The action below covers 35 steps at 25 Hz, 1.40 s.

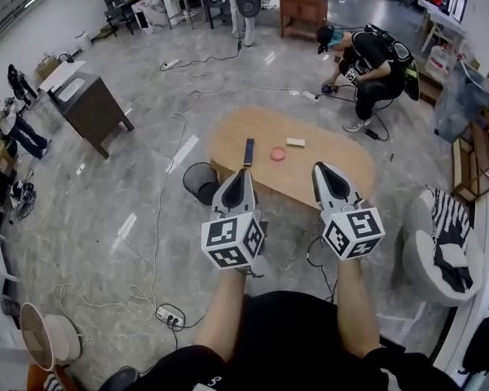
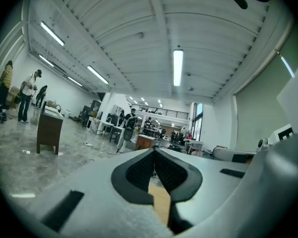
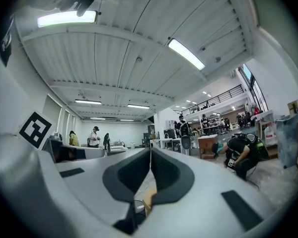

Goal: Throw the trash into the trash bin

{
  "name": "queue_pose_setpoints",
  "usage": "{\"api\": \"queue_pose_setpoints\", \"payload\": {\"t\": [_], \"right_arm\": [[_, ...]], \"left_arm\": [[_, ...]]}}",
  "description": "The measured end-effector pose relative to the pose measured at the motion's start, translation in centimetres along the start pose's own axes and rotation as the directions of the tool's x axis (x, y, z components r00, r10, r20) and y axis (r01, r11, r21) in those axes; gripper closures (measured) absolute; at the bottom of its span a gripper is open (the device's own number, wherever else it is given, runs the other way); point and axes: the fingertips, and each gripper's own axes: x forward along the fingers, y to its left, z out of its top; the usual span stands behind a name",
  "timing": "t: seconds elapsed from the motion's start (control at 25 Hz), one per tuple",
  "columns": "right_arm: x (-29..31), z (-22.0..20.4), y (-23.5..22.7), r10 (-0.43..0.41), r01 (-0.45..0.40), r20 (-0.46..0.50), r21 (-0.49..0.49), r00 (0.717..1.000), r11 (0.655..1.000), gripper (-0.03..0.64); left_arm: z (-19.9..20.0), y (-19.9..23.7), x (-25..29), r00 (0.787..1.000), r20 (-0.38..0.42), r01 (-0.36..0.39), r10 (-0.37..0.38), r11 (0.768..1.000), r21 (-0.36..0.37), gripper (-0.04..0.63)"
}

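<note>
My left hand-held gripper (image 1: 238, 176) and right hand-held gripper (image 1: 327, 171) closed, empty. Pink disc (image 1: 278, 154), beige block (image 1: 295, 142) lie on desk (image 1: 342, 147); trash bin (image 1: 200, 182) beside it. Risk: reaching in unopened knocks trash off.

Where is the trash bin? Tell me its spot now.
In the head view, the trash bin stands on the floor at the near-left edge of the wooden table, just left of the left gripper.
</note>
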Motion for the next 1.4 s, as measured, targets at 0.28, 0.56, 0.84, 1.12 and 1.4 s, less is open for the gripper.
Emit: {"api": "queue_pose_setpoints", "payload": {"t": [0.28,0.56,0.84,1.12,1.4], "right_arm": [[5.7,-2.4,-3.6,-0.027,0.028,-0.021,0.040,0.999,0.999,0.605],[15.0,-5.7,-7.5,-0.060,0.067,-0.052,0.148,0.997,0.987,0.606],[25.9,-13.1,-11.2,-0.084,0.127,-0.164,0.273,0.983,0.954,0.604],[31.7,-17.6,-12.7,-0.049,0.132,-0.291,0.272,0.955,0.953,0.604],[35.1,-27.5,-12.4,0.081,0.066,-0.458,0.296,0.885,0.953,0.604]], "left_arm": [[-1.7,3.0,6.8,0.998,-0.065,-0.001,0.002,1.000,0.012,0.589],[-3.7,6.9,16.5,0.981,-0.190,0.036,-0.027,0.998,0.042,0.589],[-8.4,12.6,26.3,0.937,-0.346,0.059,-0.038,0.997,0.051,0.589],[-12.6,18.3,32.0,0.907,-0.420,-0.032,0.021,0.999,-0.020,0.589],[-21.0,23.4,33.5,0.856,-0.495,-0.215,0.148,0.973,-0.082,0.589]]}}
